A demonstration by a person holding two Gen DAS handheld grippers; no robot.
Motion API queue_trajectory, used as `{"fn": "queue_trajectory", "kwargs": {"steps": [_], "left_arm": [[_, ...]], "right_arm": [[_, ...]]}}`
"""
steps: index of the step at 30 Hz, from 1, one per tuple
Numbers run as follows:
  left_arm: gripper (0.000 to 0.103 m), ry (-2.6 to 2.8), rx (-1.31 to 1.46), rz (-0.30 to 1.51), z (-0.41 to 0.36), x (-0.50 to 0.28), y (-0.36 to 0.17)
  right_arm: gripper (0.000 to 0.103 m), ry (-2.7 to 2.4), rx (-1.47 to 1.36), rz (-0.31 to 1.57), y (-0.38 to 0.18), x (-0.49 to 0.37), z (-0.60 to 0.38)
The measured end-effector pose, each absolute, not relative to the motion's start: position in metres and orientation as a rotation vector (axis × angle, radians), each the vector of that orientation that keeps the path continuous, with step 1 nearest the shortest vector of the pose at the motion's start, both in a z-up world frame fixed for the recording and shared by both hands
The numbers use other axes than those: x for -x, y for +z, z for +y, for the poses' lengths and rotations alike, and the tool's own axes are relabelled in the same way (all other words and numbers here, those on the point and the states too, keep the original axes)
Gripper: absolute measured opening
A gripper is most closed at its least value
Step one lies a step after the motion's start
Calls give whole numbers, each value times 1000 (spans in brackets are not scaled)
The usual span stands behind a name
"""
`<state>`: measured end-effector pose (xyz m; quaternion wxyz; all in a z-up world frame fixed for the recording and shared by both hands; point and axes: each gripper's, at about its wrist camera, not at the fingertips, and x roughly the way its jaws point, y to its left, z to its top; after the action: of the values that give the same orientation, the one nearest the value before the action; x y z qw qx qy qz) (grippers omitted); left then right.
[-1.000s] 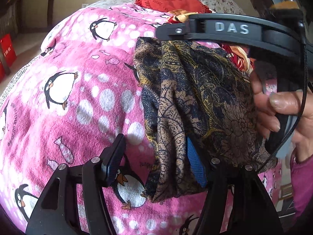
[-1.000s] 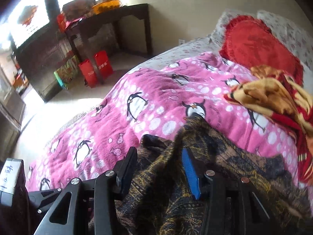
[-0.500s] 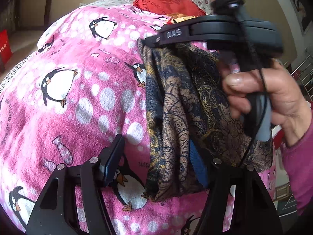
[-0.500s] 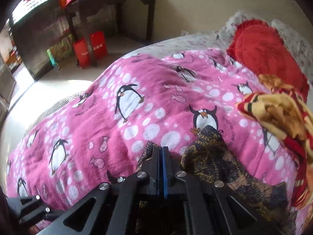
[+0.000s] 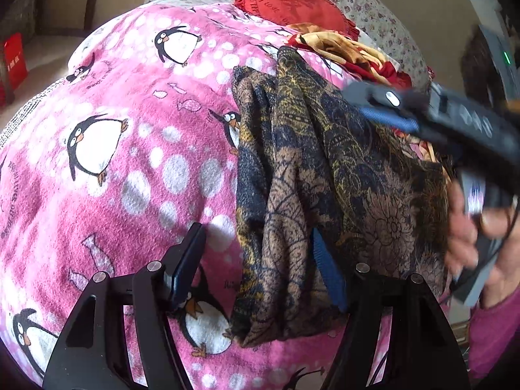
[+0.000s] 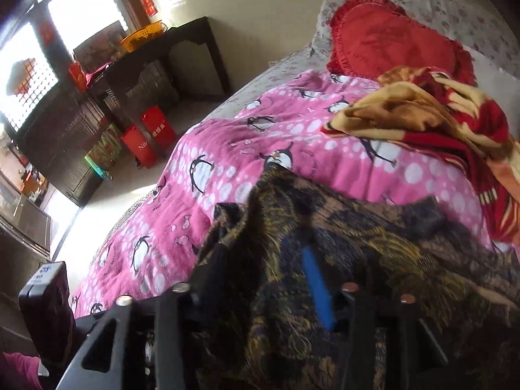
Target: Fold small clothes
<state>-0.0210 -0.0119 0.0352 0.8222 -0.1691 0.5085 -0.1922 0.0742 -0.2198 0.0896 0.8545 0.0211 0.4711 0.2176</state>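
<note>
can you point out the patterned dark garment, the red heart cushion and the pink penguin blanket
patterned dark garment (image 5: 325, 175): left wrist view, middle of its bunched folds
red heart cushion (image 6: 383, 45): right wrist view, centre of its face
pink penguin blanket (image 5: 136, 149): left wrist view, bare spotted patch

A pink penguin-print blanket (image 6: 247, 149) covers the bed. At its head a red frilled cushion (image 6: 386, 45) leans on a floral pillow (image 6: 455, 3), with a crumpled red-and-yellow blanket (image 6: 432, 117) just below it. Beside the bed, 2 red bags (image 6: 149, 136) stand on the floor near a dark desk (image 6: 182, 52) carrying an orange basket (image 6: 143, 34).
</note>
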Motion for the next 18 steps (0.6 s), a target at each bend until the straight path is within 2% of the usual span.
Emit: {"fn": "queue_trajectory", "kwargs": {"steps": [7,9,10,11,13,18], "left_arm": [[67,-423,417,1056,-32,4,37],[40,-464,447,1065,-37,-1,33],[35,-475,467,1076,-39,-3,31],[32,-488,502,1076,-39,-5,29],[23,-500,555,1051,-37,-3,30],[22,-552,508,942,-44,14,53]], "right_arm": [[56,416,-104,1036,80,-55,-256],[56,408,-117,1021,84,-51,-262],[57,407,-130,1011,87,-50,-266],[59,408,-149,1008,90,-51,-268],[69,416,-209,1011,93,-56,-272],[73,447,-275,1090,90,-75,-258]]}}
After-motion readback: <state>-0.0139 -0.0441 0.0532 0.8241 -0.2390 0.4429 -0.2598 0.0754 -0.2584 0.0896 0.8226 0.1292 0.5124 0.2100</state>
